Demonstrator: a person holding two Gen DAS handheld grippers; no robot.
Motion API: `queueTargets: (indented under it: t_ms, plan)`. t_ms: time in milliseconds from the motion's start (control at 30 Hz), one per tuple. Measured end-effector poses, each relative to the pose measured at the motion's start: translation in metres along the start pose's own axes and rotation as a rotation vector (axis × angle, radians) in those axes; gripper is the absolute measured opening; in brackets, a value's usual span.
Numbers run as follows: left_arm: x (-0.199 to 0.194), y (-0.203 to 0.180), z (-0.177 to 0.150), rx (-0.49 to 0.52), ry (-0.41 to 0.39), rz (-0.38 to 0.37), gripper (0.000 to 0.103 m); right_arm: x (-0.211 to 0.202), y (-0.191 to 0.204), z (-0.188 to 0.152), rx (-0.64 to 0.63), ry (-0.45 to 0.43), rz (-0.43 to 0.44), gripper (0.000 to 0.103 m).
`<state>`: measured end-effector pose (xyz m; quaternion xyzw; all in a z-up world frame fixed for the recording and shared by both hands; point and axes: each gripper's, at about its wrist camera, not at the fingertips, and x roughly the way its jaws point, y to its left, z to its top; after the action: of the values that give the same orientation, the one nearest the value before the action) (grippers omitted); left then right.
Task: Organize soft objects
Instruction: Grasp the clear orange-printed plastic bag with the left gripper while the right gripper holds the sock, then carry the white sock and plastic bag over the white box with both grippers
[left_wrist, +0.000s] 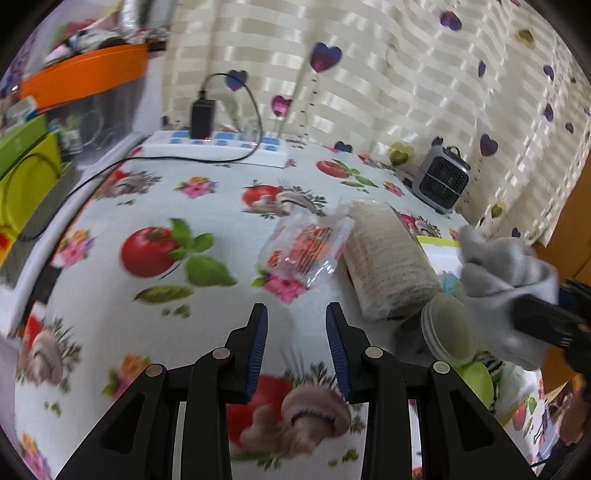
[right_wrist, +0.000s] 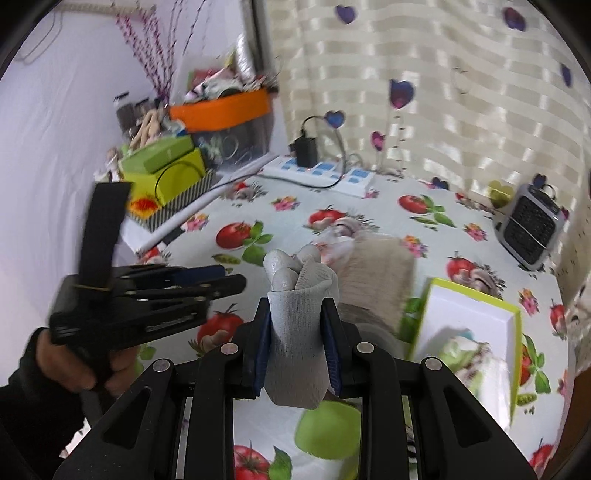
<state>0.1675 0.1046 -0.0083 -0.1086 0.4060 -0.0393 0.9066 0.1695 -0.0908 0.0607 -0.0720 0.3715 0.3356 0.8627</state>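
Note:
My right gripper (right_wrist: 297, 328) is shut on a grey glove (right_wrist: 297, 314) and holds it above the table; the glove's fingers point away from me. The glove also shows in the left wrist view (left_wrist: 506, 288), at the right, with the right gripper (left_wrist: 546, 325) behind it. My left gripper (left_wrist: 296, 332) is open and empty above the tomato-print tablecloth (left_wrist: 166, 258); it shows from the side in the right wrist view (right_wrist: 207, 280). A white box with a lime rim (right_wrist: 476, 332) lies open at the right and holds soft items. A beige knitted cloth pack (left_wrist: 388, 258) lies mid-table.
A clear packet with orange print (left_wrist: 306, 251) lies beside the beige pack. A plastic jar (left_wrist: 447, 328) lies on its side at the right. A small grey fan (left_wrist: 441, 177), a white power strip with a charger (left_wrist: 218, 146) and stacked boxes (right_wrist: 166, 173) stand along the back and left.

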Motion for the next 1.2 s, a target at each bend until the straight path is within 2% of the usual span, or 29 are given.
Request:
queueTargets:
  t_ms: [333,600,733,767,900,1000,1067,1200]
  plan:
    - [0.051,-0.010,0.036,0.051,-0.008,-0.004,0.038,-0.015,-0.029,-0.006,0.055,-0.031,-0.025,0.027]
    - [0.102,-0.009,0.044,0.088,0.071,0.045,0.041,-0.008,-0.050,-0.009,0.094,-0.026,-0.033,0.027]
    - [0.109,-0.011,0.045,0.092,0.076,0.051,0.041,-0.006,-0.058,-0.012,0.109,-0.027,-0.034,0.027]
    - [0.110,-0.011,0.045,0.090,0.073,0.053,0.040,-0.005,-0.059,-0.012,0.112,-0.028,-0.034,0.027]
    - [0.109,-0.015,0.042,0.116,0.060,0.089,0.023,-0.009,-0.063,-0.014,0.121,-0.037,-0.033,0.027]
    - [0.102,-0.015,0.040,0.103,0.054,0.099,0.014,-0.012,-0.064,-0.016,0.125,-0.043,-0.034,0.027]
    - [0.096,-0.015,0.038,0.096,0.048,0.113,0.009,-0.016,-0.065,-0.018,0.130,-0.048,-0.032,0.027]
    - [0.076,-0.015,0.031,0.075,0.019,0.130,0.008,-0.023,-0.065,-0.023,0.136,-0.056,-0.028,0.027]
